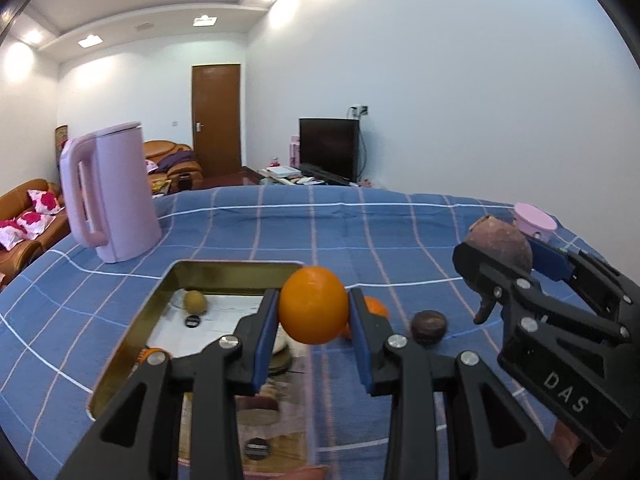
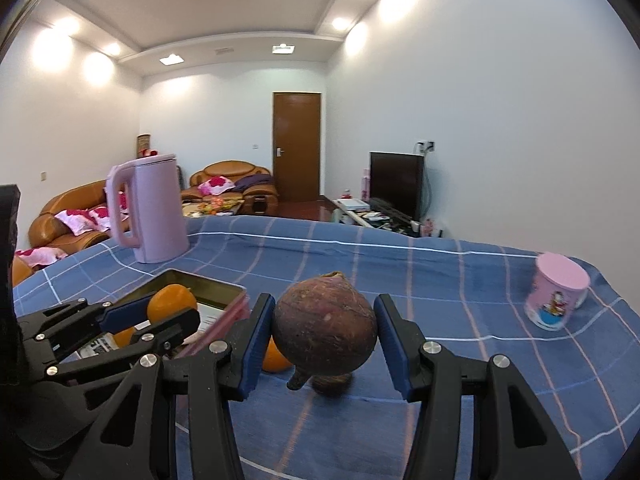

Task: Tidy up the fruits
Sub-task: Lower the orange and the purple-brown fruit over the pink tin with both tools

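Observation:
My left gripper [image 1: 313,308] is shut on an orange [image 1: 313,305], which hangs over the near right corner of a gold tin tray [image 1: 160,292]. A small greenish fruit [image 1: 195,301] lies inside the tray. My right gripper [image 2: 325,320] is shut on a round brown fruit [image 2: 324,326] with a short stem, held above the blue checked cloth. A second orange [image 2: 274,360] and a small dark fruit [image 1: 428,326] lie on the cloth beneath and between the two grippers. In the right wrist view the left gripper [image 2: 160,312] shows at the left with its orange [image 2: 172,302].
A tall pink kettle [image 1: 112,196] stands on the cloth behind the tray, at the left. A pink cup [image 2: 556,296] stands at the far right near the table's edge. Printed paper lines the tray floor. Sofas, a door and a television lie beyond the table.

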`<state>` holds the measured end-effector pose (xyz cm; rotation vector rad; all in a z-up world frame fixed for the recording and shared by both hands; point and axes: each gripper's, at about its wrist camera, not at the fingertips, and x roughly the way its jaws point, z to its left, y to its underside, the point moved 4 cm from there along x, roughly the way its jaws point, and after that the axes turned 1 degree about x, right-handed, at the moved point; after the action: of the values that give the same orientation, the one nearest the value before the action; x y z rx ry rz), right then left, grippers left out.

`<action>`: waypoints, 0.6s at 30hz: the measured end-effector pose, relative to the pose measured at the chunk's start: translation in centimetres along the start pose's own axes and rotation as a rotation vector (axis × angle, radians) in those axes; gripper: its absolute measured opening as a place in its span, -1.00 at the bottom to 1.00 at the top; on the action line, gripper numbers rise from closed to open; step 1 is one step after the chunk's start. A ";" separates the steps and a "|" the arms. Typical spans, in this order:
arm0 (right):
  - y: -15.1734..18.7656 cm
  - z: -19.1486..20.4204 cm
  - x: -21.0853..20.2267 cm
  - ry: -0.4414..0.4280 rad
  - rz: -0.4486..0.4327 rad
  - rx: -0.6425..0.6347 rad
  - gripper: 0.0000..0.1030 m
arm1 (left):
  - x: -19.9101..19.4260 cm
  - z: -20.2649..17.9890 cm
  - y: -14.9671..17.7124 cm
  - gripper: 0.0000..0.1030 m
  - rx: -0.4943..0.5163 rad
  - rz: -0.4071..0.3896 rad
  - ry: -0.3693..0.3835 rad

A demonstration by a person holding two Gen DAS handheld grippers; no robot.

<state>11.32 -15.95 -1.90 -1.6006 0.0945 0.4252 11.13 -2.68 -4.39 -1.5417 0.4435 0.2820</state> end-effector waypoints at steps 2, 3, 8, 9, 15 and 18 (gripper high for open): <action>-0.2 0.8 0.4 -0.014 0.003 -0.009 0.03 | 0.2 1.1 0.0 -0.30 -0.014 0.006 -0.016; -0.3 1.3 0.7 -0.019 0.004 -0.013 0.03 | 0.4 1.6 0.1 -0.30 -0.022 0.010 -0.024; -0.5 3.0 2.0 -0.049 0.018 -0.032 0.03 | 1.1 4.1 0.1 -0.30 -0.054 0.029 -0.063; -0.5 3.4 2.3 -0.057 0.022 -0.035 0.03 | 1.2 4.7 0.2 -0.30 -0.060 0.033 -0.072; -0.5 5.2 3.6 -0.086 0.039 -0.054 0.03 | 1.6 6.9 0.2 -0.30 -0.089 0.043 -0.105; -0.6 6.1 4.1 -0.099 0.044 -0.063 0.03 | 1.8 7.6 0.3 -0.30 -0.095 0.049 -0.118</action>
<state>14.00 -9.09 -2.73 -1.6392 0.0413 0.5451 13.37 4.74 -5.69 -1.5984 0.3793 0.4350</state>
